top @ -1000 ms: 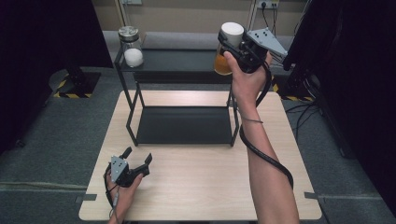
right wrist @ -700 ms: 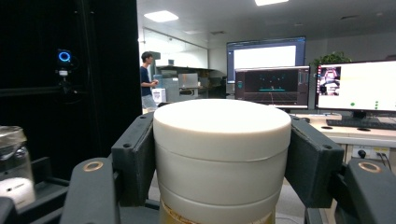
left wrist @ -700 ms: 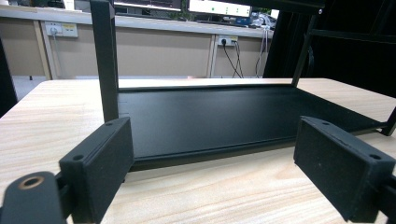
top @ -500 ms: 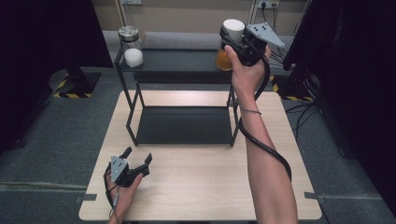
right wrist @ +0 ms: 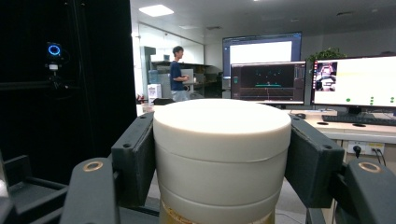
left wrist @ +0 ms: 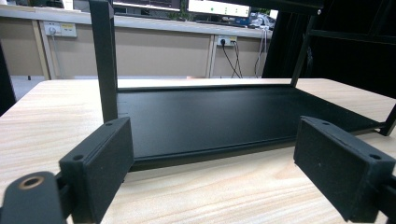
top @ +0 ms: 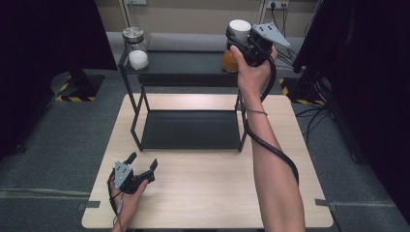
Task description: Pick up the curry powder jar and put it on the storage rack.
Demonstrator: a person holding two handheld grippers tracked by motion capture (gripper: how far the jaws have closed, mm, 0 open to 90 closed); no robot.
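The left gripper (top: 143,166) rests low on the counter (top: 217,193), its fingers (left wrist: 100,163) spread wide with nothing between them; ahead of them lies the black rack's (top: 191,129) bottom shelf. Far beyond, on the rack's top shelf, stands a glass jar (top: 135,48). The right gripper (top: 238,42) is raised at the top shelf's right end, its fingers (right wrist: 135,156) pinching the white lid of an amber jar (right wrist: 222,154) from both sides.

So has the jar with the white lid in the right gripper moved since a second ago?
Yes. The white-lidded jar has risen slightly and shifted toward the shelf's right rear corner, clamped in the right gripper.
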